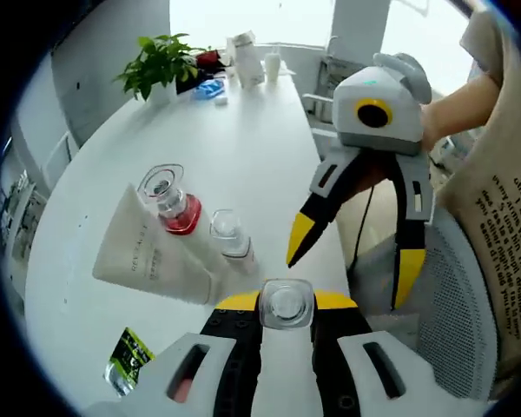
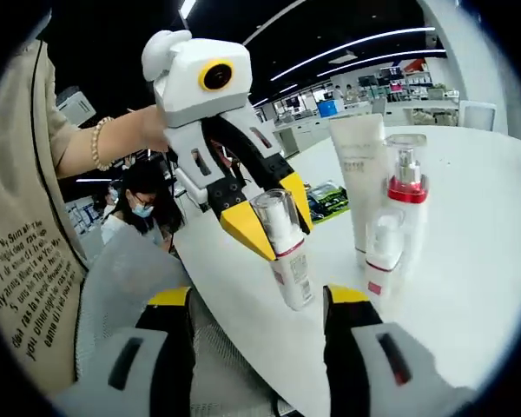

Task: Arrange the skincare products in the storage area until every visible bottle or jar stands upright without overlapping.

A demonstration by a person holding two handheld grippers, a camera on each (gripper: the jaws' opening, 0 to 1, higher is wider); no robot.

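The white desk (image 1: 243, 148) is the largest thing, smooth and glossy with a curved edge, and most of its top is bare between the near cluster of products and the far end, where a leafy potted plant (image 1: 159, 62) and a few small containers stand. Beside the near edge sits a grey mesh chair (image 1: 456, 304), just off the desk. The tall cream tube (image 1: 148, 252) stands on its cap end, matte and flat-sided, touching or just beside the clear pump bottle with a red collar (image 1: 169, 198). Next to these stands a smaller pump bottle with a clear cap (image 1: 230, 236), white-bodied. A green and black sachet (image 1: 128, 354) lies flat near the desk's near-left edge. The left gripper (image 1: 286, 304) has its yellow-tipped jaws closed on a small bottle with a clear cap (image 1: 286, 303), held just above the desk edge, tilted in the right gripper view. The right gripper (image 1: 352, 261) hangs over the desk's edge near that bottle, its yellow-tipped jaws wide apart and holding nothing
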